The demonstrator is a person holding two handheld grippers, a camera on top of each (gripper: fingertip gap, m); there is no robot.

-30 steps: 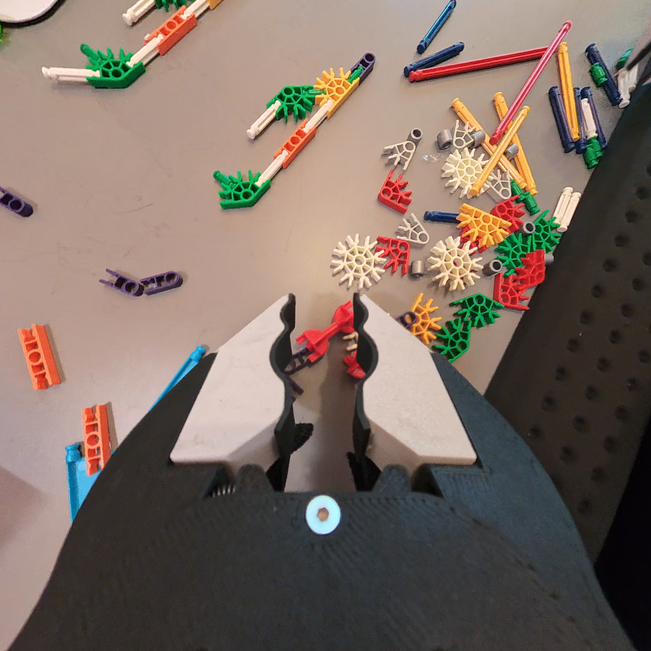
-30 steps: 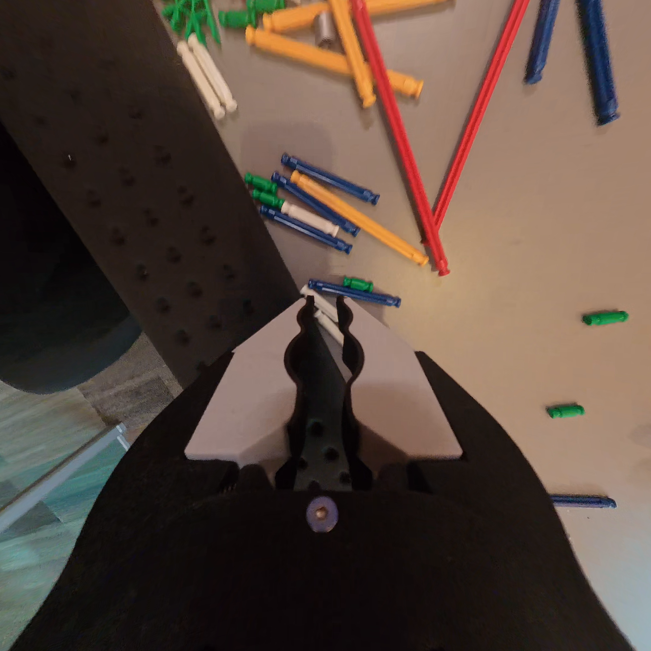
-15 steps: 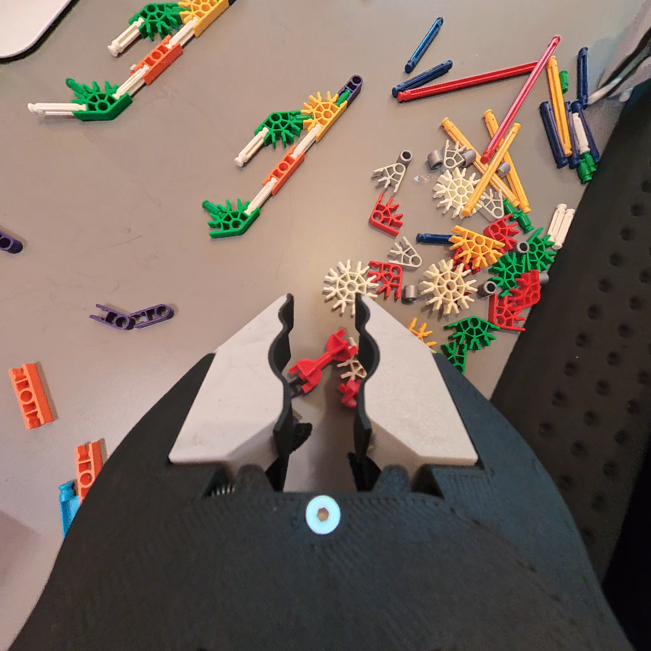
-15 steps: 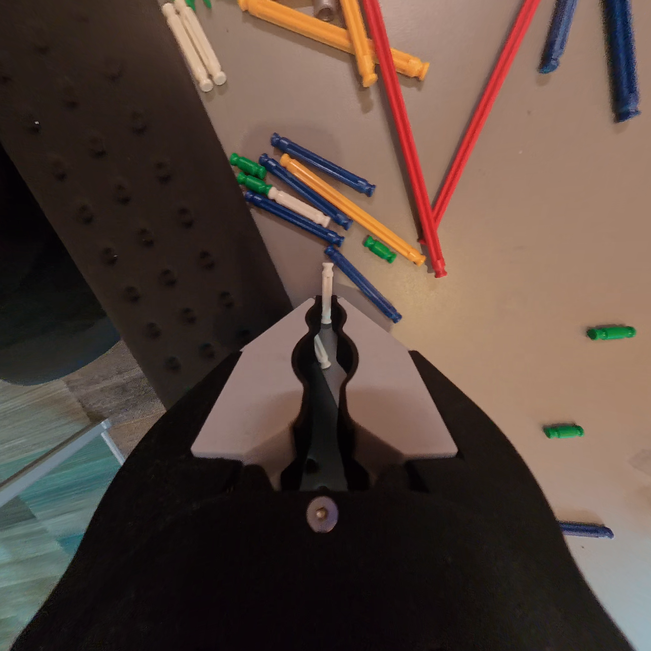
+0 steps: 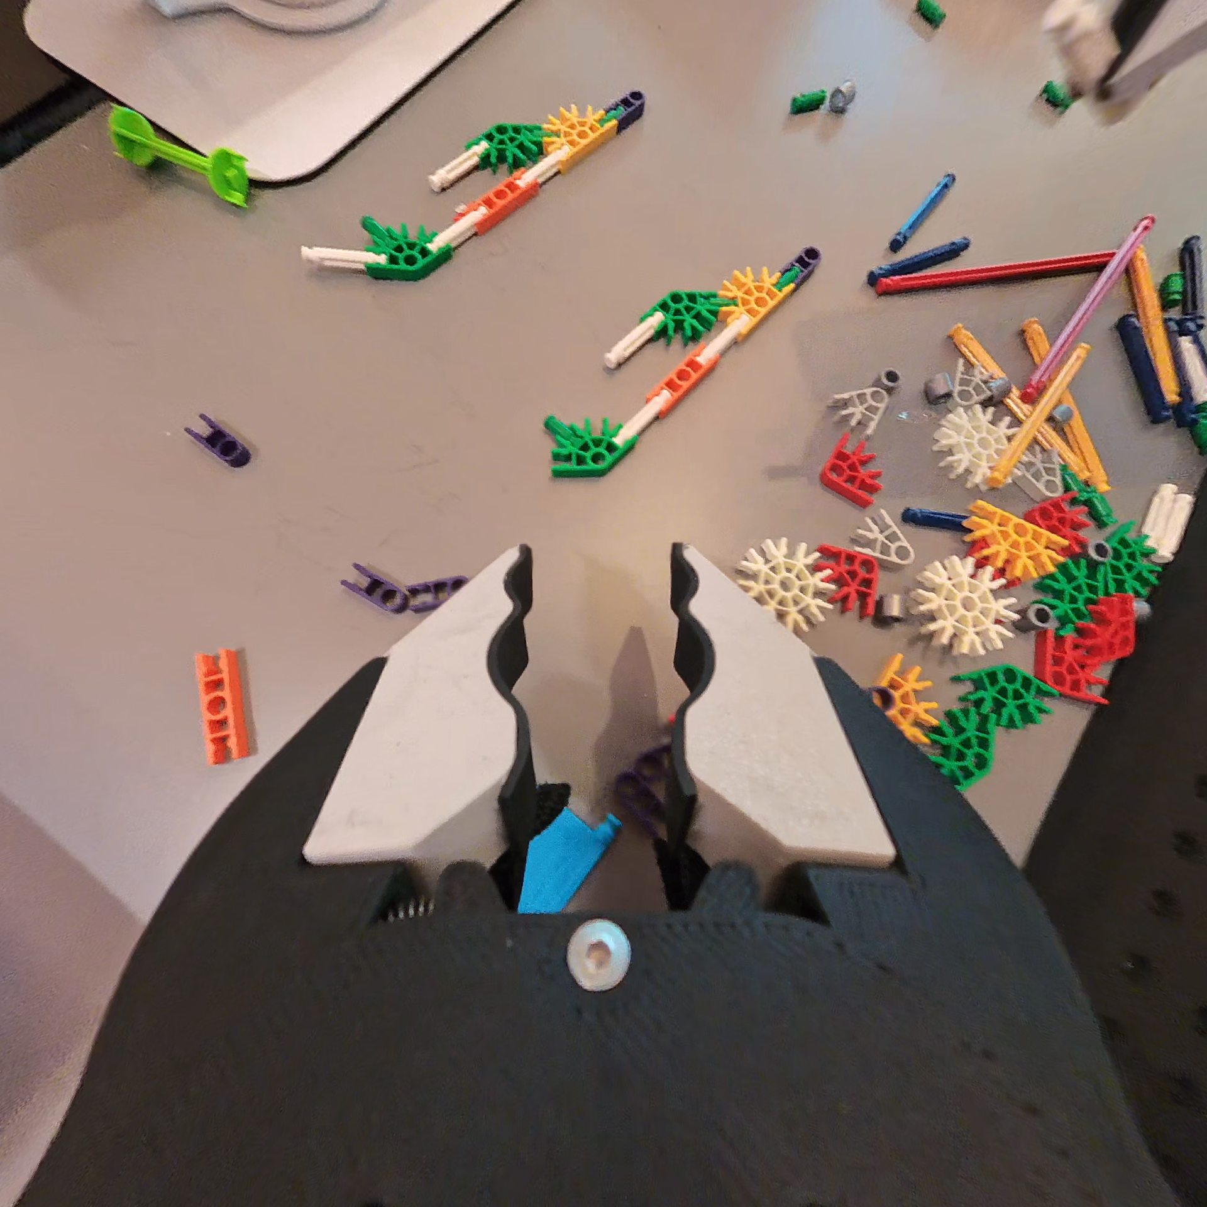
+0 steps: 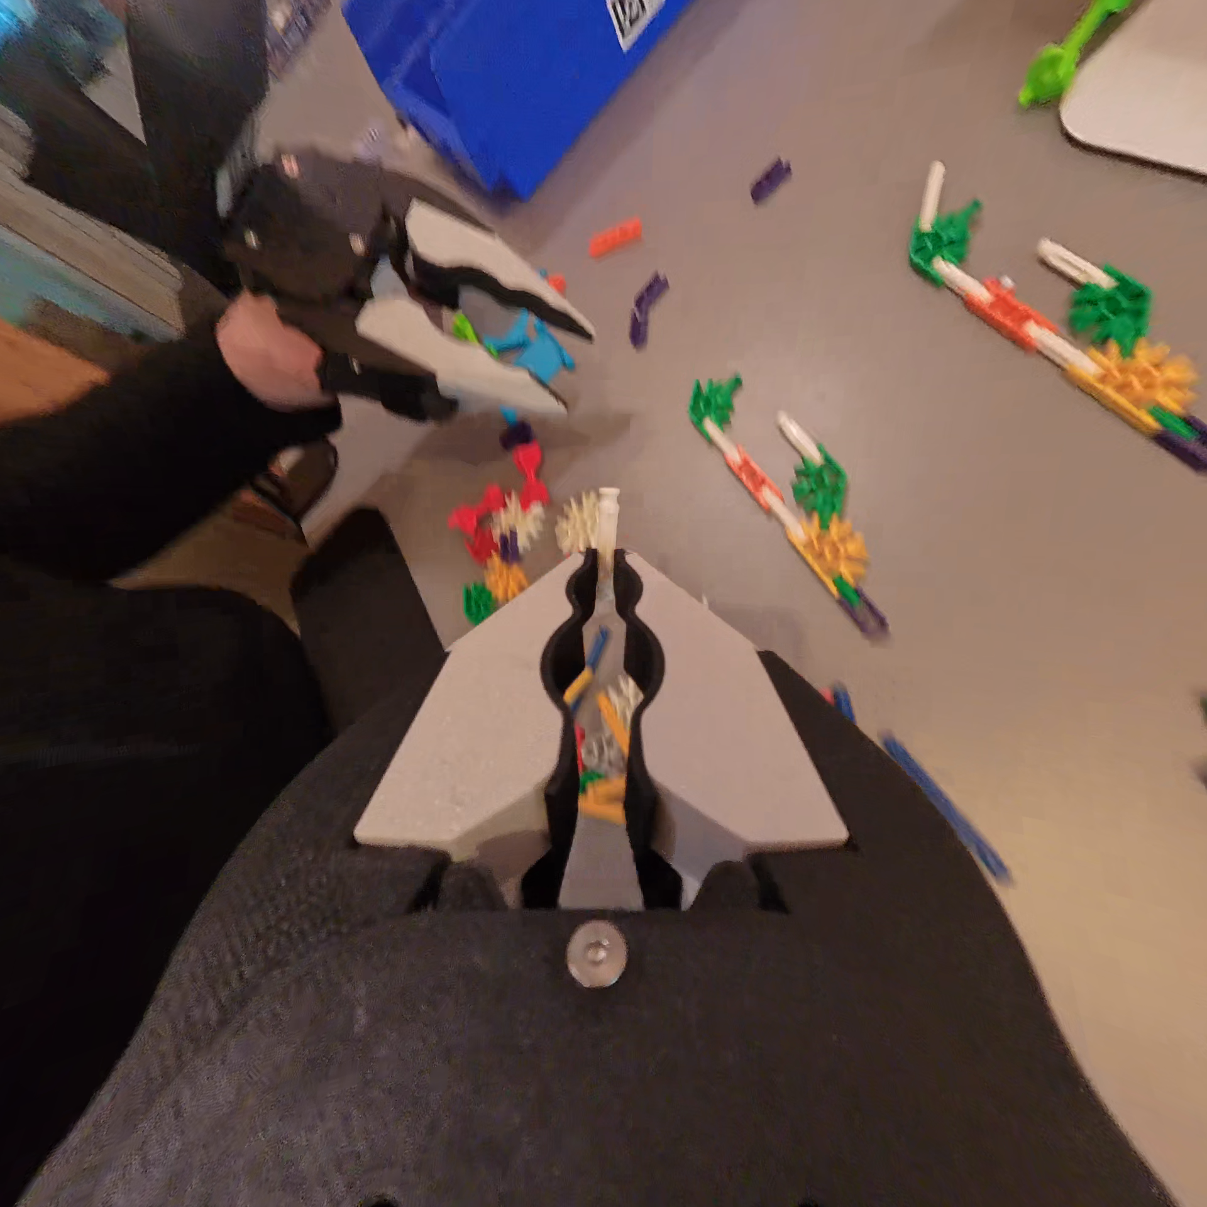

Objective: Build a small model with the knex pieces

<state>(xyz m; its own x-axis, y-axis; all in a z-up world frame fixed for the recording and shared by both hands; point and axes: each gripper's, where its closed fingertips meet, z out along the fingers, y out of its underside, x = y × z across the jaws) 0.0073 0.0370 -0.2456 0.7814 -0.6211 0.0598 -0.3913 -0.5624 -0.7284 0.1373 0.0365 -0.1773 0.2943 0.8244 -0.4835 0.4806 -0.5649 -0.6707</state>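
Right gripper (image 6: 604, 555), frame centre, clamps a white rod (image 6: 607, 522); left gripper (image 5: 597, 555) gapes empty above grey table (image 5: 392, 405); two assemblies (image 5: 686, 353) lie finished.

A grey table (image 5: 196, 366) strewn with plastic construction pieces: two assembled chains of green, yellow and orange connectors (image 5: 679, 353) on white rods, a heap of snowflake connectors (image 5: 960, 604) and rods at the right edge, loose purple clips (image 5: 219, 444), an orange connector (image 5: 222, 705), and a blue bin (image 6: 522, 78) at the far side.
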